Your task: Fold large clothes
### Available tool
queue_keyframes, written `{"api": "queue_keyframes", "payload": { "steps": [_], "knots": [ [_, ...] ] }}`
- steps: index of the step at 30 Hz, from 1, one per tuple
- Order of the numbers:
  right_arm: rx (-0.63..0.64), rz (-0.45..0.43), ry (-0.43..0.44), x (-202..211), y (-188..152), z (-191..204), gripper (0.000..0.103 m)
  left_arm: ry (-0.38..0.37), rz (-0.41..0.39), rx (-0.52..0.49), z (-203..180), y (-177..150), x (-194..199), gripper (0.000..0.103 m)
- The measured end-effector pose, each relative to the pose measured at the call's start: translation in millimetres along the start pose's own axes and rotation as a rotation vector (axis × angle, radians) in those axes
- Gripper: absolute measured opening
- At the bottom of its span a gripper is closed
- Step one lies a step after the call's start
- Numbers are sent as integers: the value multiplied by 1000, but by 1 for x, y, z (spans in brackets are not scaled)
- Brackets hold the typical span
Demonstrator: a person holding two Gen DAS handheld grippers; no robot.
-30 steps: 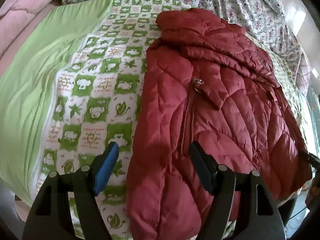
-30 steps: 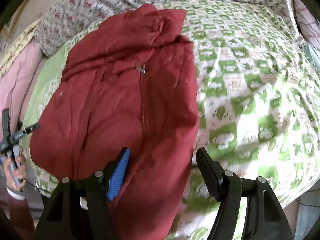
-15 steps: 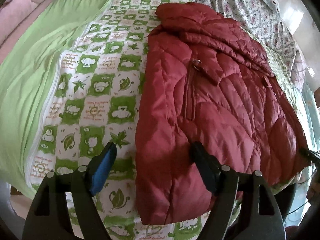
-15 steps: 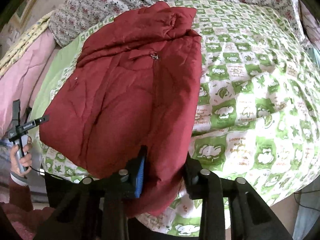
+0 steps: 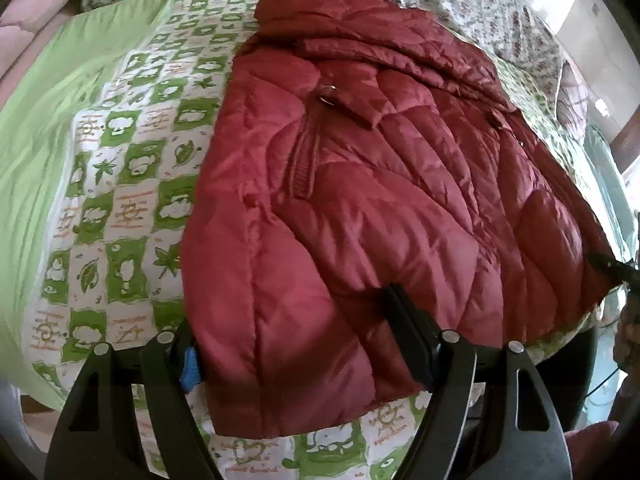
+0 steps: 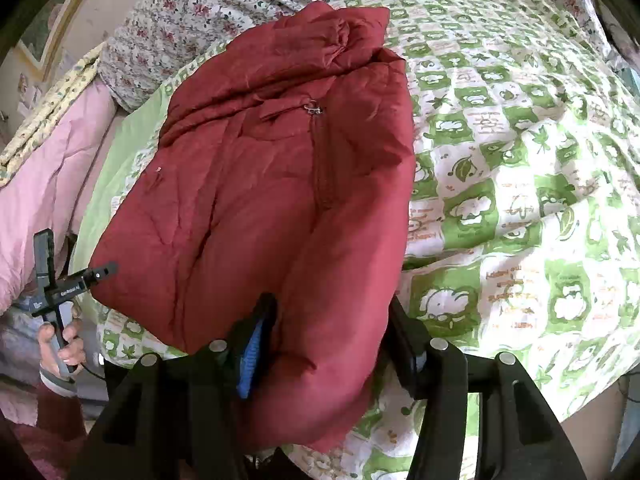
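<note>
The bed (image 6: 520,160) fills both views, spread with a green checked cover (image 5: 132,184). On it the dark red quilted jacket (image 5: 380,200) lies front up, collar at the far end and hem at the near edge. It already looks narrowed into a long block, though the pictures do not show how.

The change is at the near hem, where both claws have closed in on the 2 corners. A second ago the left claw (image 5: 290,312) had 1 finger over the bare cover and 1 over the jacket. It has since sunk toward the hem, so the whole near corner now lies between its fingers. Its jaws are spread wide and about as far apart as before. The cloth fills the gap, but I see no crease to show a squeeze, so I judge this corner is not yet held.

The right claw (image 6: 331,304) has done more. It was spread over the other corner, then nipped in tight, and its jaws have just been opening again. The puffy corner is still between them, and the blue pad (image 6: 252,360) dents the fabric. I read that as a looser pinch on the jacket, not a release.

For the task, I judge 1 corner is taken and 1 is still to take. Then the hem can be carried up toward the collar, past the zip pull (image 5: 326,94).
</note>
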State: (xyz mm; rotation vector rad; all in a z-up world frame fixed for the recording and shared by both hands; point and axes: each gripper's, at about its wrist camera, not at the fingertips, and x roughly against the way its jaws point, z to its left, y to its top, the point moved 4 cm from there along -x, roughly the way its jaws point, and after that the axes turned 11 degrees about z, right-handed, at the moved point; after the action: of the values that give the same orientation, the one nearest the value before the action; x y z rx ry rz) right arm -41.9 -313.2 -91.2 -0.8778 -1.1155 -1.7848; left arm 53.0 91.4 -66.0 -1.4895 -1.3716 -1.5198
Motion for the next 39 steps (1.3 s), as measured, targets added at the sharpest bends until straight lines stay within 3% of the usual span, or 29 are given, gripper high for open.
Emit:
{"api": "queue_keyframes", "payload": {
  "steps": [4, 6, 8, 11, 20, 39],
  "knots": [
    [-17, -9, 40, -2, 0, -2, 58, -21, 3, -2, -1, -2, 0, 66],
    [-16, -16, 42, -2, -1, -1, 58, -27, -1, -7, -1, -3, 1, 52],
    [-11, -22, 36, -1, -2, 0, 53, -16, -5, -17, -2, -4, 2, 37],
    [-2, -29, 37, 0, -2, 0, 43, -12, -11, -19, -2, -3, 6, 29],
    [15, -76, 80, 15, 1, 10, 32, -2, -68, -28, -12, 2, 29, 21],
    [35, -204, 147, 48, 18, 23, 26, -90, -203, 19, -9, 24, 74, 17]
  ]
}}
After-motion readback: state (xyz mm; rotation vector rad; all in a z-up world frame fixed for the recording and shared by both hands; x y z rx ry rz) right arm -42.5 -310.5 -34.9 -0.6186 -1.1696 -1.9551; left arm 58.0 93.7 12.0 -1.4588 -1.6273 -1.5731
